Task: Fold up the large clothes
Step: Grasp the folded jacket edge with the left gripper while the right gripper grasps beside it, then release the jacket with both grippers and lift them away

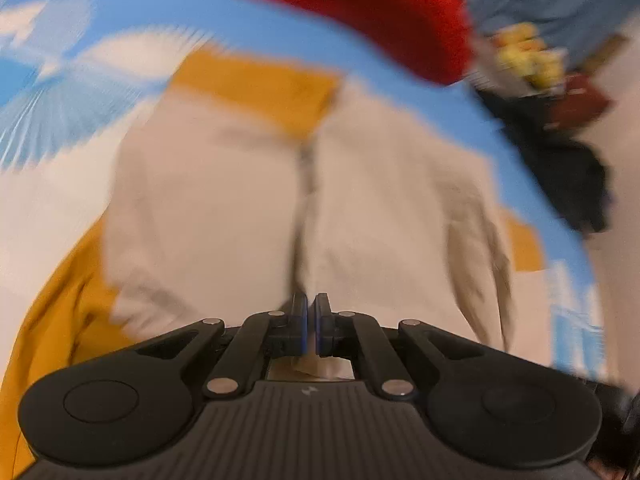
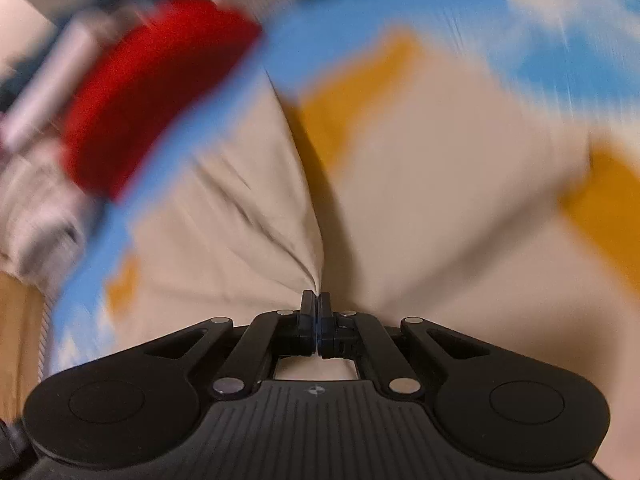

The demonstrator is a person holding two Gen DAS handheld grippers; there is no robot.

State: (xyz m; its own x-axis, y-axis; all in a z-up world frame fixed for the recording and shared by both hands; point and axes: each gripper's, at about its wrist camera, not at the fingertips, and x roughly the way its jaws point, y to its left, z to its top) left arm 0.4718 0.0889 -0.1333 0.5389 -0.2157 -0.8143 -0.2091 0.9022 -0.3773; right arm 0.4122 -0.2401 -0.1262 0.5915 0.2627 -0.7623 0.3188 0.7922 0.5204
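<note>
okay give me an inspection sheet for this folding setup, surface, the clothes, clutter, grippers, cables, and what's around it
Surface: blue sheet with white cloud shapes, covering the work area.
Job's things: cream garment spread flat, over a mustard garment that shows at its edges.
Clutter: red cloth at the sheet's far edge; yellow and dark items beside it, too blurred to name.
Grippers: left gripper shut, pinching the cream cloth; right gripper shut on a gathered fold of it.
Cables: nothing seen.
Surroundings: wooden floor beyond the sheet's edge; the rest blurred.
</note>
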